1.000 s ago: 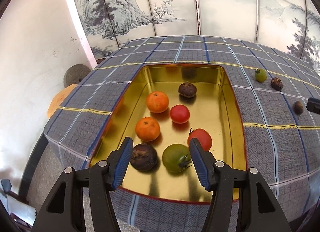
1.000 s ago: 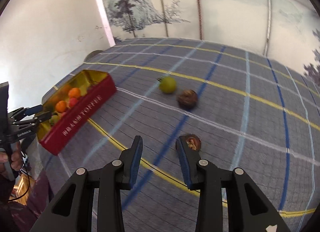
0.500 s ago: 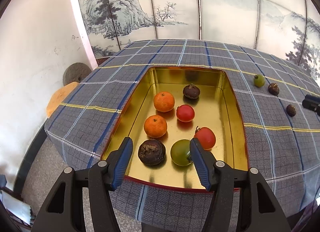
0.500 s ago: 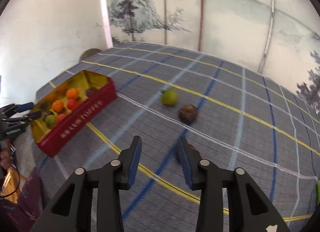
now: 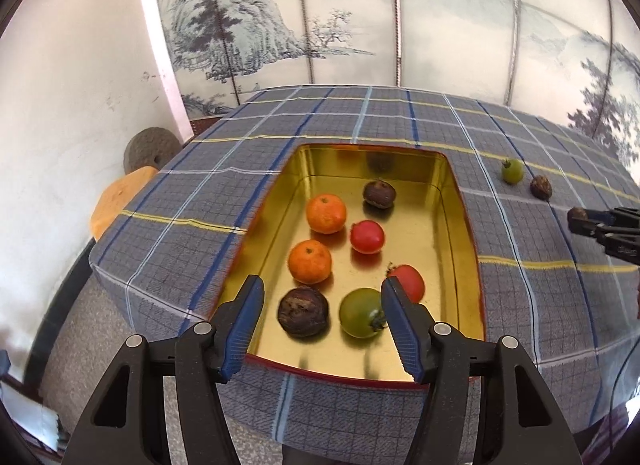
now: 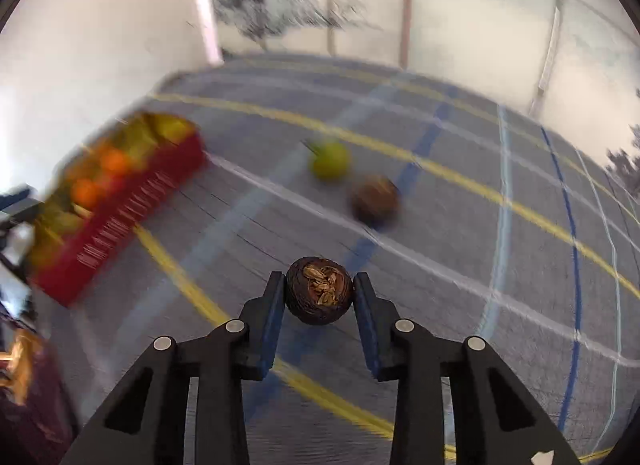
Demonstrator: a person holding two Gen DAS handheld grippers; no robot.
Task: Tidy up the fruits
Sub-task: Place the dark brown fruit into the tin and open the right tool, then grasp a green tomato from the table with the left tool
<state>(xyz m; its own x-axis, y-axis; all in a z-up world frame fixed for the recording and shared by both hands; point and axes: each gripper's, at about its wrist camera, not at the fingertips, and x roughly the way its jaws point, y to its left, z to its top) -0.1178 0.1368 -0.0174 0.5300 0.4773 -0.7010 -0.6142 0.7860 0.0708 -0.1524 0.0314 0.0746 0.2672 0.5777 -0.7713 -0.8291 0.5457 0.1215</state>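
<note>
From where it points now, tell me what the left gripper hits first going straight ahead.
Probably the tin floor: the left gripper is open, aimed between the dark fruit and green tomato. Depth is unclear.

Left wrist view looking steeply down, close over the gold tin (image 5: 460,201). Right wrist view facing low across the plaid cloth (image 6: 460,225), sharing tin (image 6: 120,201) and green fruit (image 6: 330,161).

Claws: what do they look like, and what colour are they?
Both look alike. The left claw and the right claw are black plastic frames with triangular cut-outs and round silver screws. Each has two flat fingers faced with ribbed blue pads. No cables, sleeves or writing show on them.
</note>
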